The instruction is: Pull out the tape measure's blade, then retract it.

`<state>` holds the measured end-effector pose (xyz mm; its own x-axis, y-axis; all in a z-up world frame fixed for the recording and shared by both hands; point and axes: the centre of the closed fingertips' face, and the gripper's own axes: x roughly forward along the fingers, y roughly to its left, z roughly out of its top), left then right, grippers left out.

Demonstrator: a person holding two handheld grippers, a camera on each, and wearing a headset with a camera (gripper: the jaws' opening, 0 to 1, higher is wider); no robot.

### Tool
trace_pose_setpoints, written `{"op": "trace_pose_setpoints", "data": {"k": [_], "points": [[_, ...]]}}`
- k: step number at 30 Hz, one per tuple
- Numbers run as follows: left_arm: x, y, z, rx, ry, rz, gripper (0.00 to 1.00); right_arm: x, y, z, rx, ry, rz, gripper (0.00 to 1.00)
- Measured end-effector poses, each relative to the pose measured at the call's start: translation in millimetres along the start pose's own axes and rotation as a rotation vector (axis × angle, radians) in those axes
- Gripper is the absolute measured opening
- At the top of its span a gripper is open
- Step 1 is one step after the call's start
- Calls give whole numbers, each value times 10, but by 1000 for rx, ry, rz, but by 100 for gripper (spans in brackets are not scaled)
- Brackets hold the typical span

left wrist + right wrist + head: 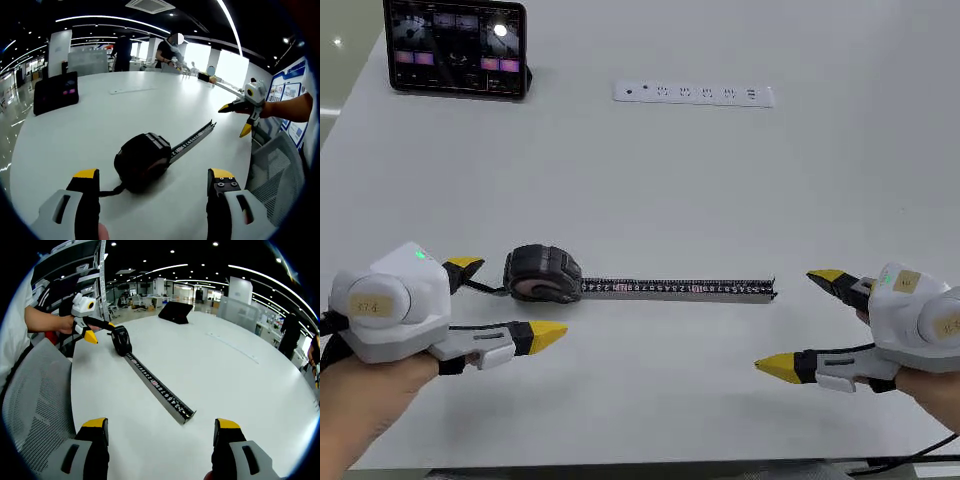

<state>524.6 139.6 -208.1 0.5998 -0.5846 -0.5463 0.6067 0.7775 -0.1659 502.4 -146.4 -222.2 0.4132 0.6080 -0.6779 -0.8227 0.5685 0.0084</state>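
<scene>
Tablet (455,47): propped upright at the far left of the white table (650,180). Its screen shows small tiles, too small to read.
Left gripper (510,298): jaws spread wide, yellow tips either side of the case's left end, gripping nothing. A yellowish sticker on its body carries a few characters I cannot read with confidence.
Tape measure case (542,274): dark and rounded, resting on the table just ahead of the left gripper, with a thin wrist strap (107,191) trailing back toward it. No brand is legible.
Blade (675,290): drawn out to the right and lying flat on the table. Printed numerals run its length, clearest in the right gripper view, but too fine to quote.
Power strip (692,94): white, lying flat, well behind the blade.
End hook (772,290): at the blade's right end, close to the right gripper but not touching it.
Right gripper (800,320): jaws spread, empty.
Step in hand: the pull-out looks done, so retraction is probably next.
Doing it well: pin the case with the left gripper before releasing any lock. Pinch the blade near the hook with the right and walk it in, so it does not whip back or slide the case.
</scene>
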Motion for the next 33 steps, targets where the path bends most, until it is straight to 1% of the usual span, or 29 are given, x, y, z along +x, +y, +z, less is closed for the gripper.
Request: {"op": "trace_pose_setpoints", "data": {"k": [6,10,13,15,26,28,31,33], "points": [[84,-37,18,-12,-4,-6,86,-4,-76,23,-10,6,-4,85],[125,-51,-4,-19,3,-7,86,5,-110,24,-14,10,-3,85],[139,-65,-1,-31,1,-9,85,12,-117,29,-16,12,-2,85],[152,-84,-9,-25,5,-11,85,15,-123,33,-18,13,-1,85],[185,-122,-25,-43,5,-15,84,30,-170,45,-41,13,9,83],[186,-127,-22,-48,3,-15,84,32,-174,43,-46,17,14,82],[187,-121,1,-80,-13,-8,84,40,-188,34,-55,24,17,79],[192,-127,0,-77,-13,-4,85,52,-193,25,-59,31,22,79]]}}
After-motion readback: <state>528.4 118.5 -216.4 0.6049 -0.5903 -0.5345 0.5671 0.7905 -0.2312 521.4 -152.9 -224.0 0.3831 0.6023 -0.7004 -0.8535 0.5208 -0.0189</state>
